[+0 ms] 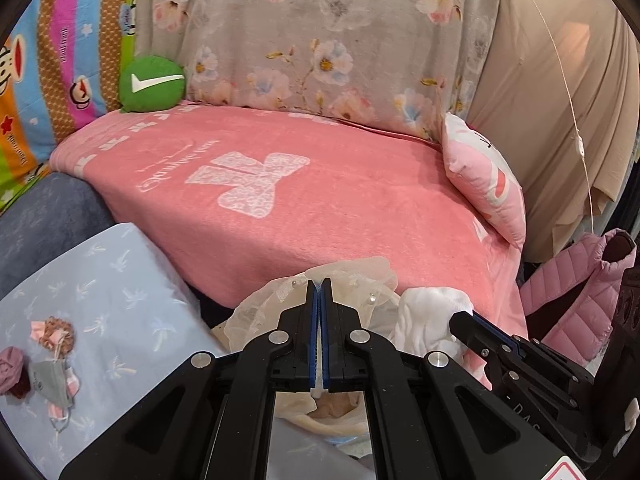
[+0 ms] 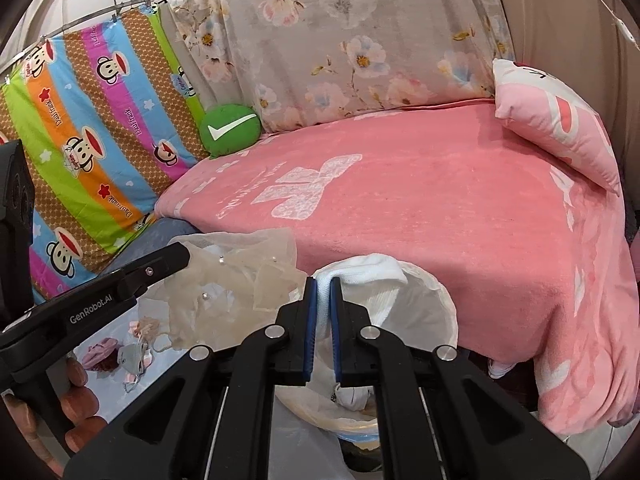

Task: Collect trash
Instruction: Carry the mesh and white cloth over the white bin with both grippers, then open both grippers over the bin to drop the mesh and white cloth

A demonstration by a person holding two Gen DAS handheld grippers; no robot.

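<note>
Trash bag (image 1: pixel 256 312) btwn both tongs

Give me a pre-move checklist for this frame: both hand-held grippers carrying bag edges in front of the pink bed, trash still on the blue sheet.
1. Left hand-held gripper clamped on the translucent bag: ok, jaws shut on its thin film.
2. Right hand-held gripper clamped on the white bag edge: ok, the material is pinched between the pads.
3. Bag mouth open between the two grips: cannot tell, the film is crumpled.
4. Trash left to collect: not ok, the used face mask and crumpled pink paper lie on the blue sheet.
5. Pink blanket free of trash: ok, none seen.
</note>
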